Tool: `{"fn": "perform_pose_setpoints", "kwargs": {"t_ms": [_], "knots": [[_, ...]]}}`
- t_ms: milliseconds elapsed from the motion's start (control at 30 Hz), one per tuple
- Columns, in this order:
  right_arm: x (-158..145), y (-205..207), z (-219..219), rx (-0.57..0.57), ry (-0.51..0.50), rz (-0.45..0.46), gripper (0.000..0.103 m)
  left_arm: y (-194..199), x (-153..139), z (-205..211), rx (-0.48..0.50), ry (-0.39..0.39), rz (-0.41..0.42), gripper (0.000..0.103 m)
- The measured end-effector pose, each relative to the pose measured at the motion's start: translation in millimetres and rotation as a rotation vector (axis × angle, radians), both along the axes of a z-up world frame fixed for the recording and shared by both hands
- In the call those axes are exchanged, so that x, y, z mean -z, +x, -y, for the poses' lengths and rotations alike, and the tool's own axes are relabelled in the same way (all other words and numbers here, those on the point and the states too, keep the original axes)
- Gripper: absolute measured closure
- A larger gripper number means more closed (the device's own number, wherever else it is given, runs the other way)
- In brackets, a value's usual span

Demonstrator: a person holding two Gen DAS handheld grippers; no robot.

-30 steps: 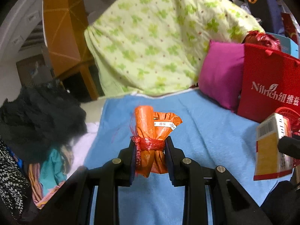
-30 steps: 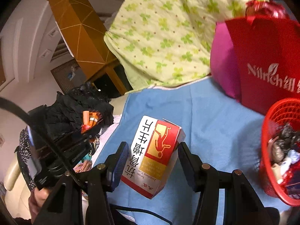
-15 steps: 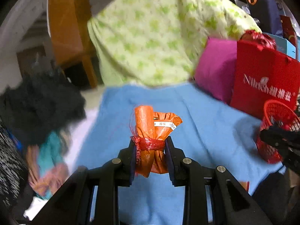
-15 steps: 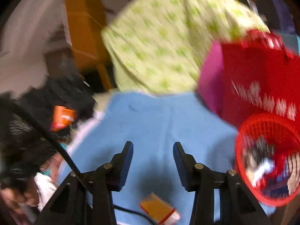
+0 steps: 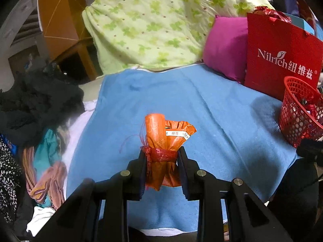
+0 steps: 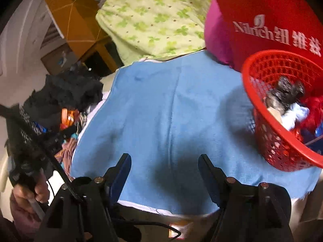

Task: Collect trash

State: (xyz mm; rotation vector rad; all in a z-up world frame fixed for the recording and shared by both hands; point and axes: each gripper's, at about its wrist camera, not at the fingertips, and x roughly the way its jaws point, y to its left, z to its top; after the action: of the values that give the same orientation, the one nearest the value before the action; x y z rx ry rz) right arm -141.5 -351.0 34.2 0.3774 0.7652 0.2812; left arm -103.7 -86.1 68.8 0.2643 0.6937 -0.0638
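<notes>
1. Left wrist view: my left gripper (image 5: 162, 159) has its fingers clamped on the orange wrapper bundle (image 5: 164, 141), held over the blue blanket (image 5: 201, 104), well left of the red basket (image 5: 298, 119).
2. My right gripper (image 6: 164, 171) is opening – nothing sits between its fingers.
3. Risk: a small carton (image 6: 177, 226) lies below the blanket's near edge, not in the basket – easily missed.
4. Releasing the bundle this far from the basket would drop it onto the blanket.

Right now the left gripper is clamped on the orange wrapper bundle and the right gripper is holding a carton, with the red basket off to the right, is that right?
Not quite. The right gripper holds nothing: the right wrist view shows its jaws opening over bare blue cloth. The rest stands: the left gripper is clamped on the orange wrapper bundle, and the red basket sits to the right.
</notes>
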Motion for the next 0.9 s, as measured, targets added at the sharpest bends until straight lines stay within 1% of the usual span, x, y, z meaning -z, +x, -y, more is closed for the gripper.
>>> {"fn": "perform_pose_setpoints", "kwargs": {"t_ms": [100, 167, 267, 367, 467, 533, 600, 700, 800, 867, 900], "knots": [[-9, -1, 0, 0.001, 0.019, 0.035, 0.031, 0, -1, -3, 0.002, -0.010, 0.006, 0.073], [-14, 0, -6, -0.001, 0.014, 0.066, 0.031, 3, 1, -8, -0.004, -0.025, 0.008, 0.073], [-13, 17, -21, -0.001, -0.064, 0.072, 0.031, 15, 13, -16, -0.012, -0.049, -0.002, 0.072], [5, 45, -33, 0.001, -0.118, 0.051, 0.031, 38, 39, -26, -0.035, -0.060, -0.050, 0.072], [31, 80, -45, 0.027, -0.217, 0.056, 0.031, 68, 71, -39, -0.078, -0.077, -0.125, 0.072], [48, 104, -49, 0.042, -0.259, 0.052, 0.031, 88, 86, -48, -0.107, -0.099, -0.162, 0.072], [65, 129, -49, 0.072, -0.283, 0.037, 0.031, 105, 99, -52, -0.131, -0.091, -0.170, 0.072], [81, 158, -46, 0.125, -0.313, 0.030, 0.031, 129, 115, -57, -0.149, -0.088, -0.172, 0.072], [96, 184, -42, 0.147, -0.345, -0.006, 0.031, 148, 130, -59, -0.149, -0.086, -0.171, 0.072], [107, 196, -39, 0.153, -0.345, -0.042, 0.031, 157, 140, -62, -0.137, -0.090, -0.170, 0.072], [111, 198, -37, 0.158, -0.338, -0.040, 0.030, 159, 143, -64, -0.130, -0.097, -0.170, 0.071]]}}
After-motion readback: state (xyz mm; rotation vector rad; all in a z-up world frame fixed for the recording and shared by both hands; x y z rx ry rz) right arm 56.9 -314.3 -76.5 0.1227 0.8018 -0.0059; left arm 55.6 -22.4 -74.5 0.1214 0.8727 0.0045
